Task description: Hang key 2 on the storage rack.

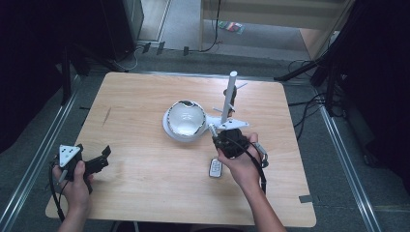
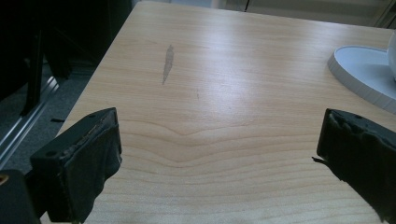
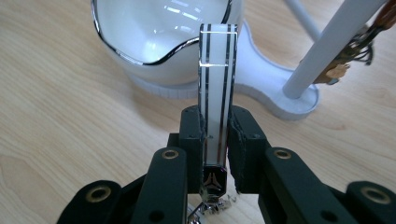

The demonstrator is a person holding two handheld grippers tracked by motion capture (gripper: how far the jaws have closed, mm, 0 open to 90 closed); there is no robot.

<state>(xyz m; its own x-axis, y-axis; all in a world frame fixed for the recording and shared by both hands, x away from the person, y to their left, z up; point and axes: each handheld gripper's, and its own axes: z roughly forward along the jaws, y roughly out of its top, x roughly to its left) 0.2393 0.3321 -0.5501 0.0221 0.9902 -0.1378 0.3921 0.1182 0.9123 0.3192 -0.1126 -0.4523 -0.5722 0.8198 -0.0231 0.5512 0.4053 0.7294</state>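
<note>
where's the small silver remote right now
In the high view the small silver remote lies flat on the wooden table, just left of the person's right hand and nearer the person than the white bowl-shaped lamp.

The left gripper [image 1: 96, 162] rests low with jaws spread wide; the right gripper [image 3: 216, 135] is clamped tight.

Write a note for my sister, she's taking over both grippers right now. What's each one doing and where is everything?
Right gripper: shut on a flat white strip with dark edge lines, pointing at the shiny white bowl.
Left gripper: open, holding nothing, over bare table near the left edge.
The bowl sits on a white base mid-table, with a white post beside it. A small silver key fob lies by the right hand.
Done: strip picked up. Left: probably bringing it to the bowl; I can't tell where it goes.
</note>
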